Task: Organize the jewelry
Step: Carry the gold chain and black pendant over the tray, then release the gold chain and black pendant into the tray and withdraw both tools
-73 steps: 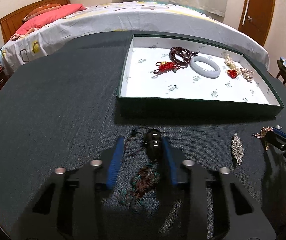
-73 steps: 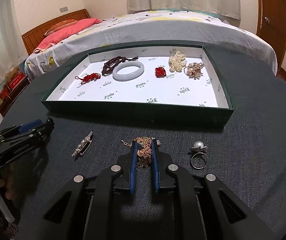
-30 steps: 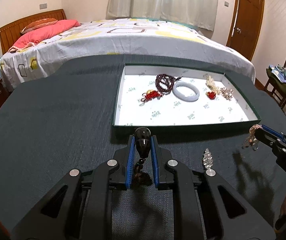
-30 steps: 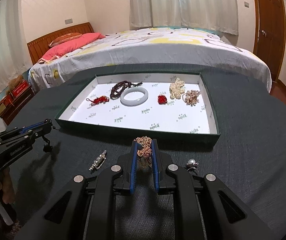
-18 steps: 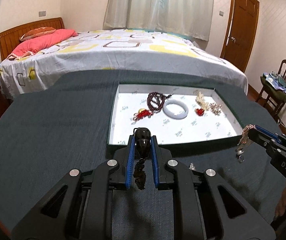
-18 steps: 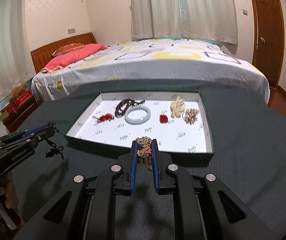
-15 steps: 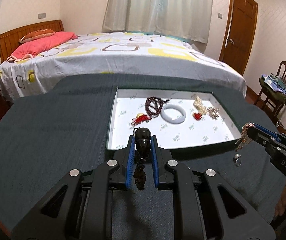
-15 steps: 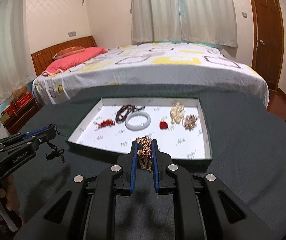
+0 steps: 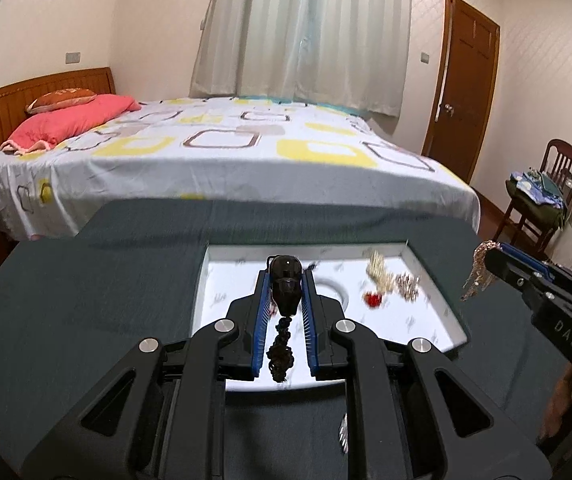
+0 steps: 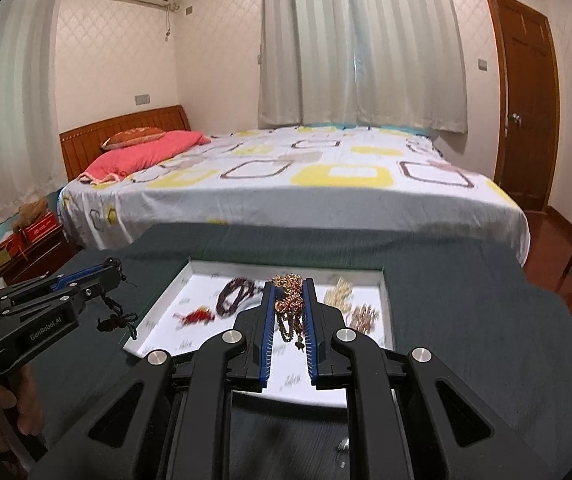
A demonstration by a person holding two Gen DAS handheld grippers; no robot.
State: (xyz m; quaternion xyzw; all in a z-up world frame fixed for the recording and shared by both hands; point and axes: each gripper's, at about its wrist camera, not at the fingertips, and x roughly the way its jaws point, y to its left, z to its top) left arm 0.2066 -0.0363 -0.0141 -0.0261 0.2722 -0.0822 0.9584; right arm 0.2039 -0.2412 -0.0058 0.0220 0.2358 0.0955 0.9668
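My left gripper point(image 9: 284, 280) is shut on a black pendant point(image 9: 284, 276) whose dark tassel point(image 9: 280, 354) hangs below, high above the green tray with a white floor point(image 9: 229, 300). My right gripper point(image 10: 288, 286) is shut on a gold chain necklace point(image 10: 289, 300) that dangles between the fingers, also above the tray point(image 10: 165, 308). In the tray lie a dark bead string point(image 10: 235, 292), a red knot point(image 10: 195, 315), a white bangle point(image 9: 336, 289), a red charm point(image 9: 373, 299) and pale clusters point(image 9: 408, 281). Each gripper shows in the other's view: the left one point(image 10: 111, 266), the right one point(image 9: 486, 252).
The tray sits on a dark grey table point(image 9: 85, 280). A silver brooch point(image 9: 342, 434) lies on the table in front of the tray, partly hidden. A bed point(image 9: 225, 152) stands behind the table, a chair point(image 9: 542, 200) at the right.
Both grippers rose further and moved forward over the tray, each still holding its piece. The table items in front of the tray dropped low in view.
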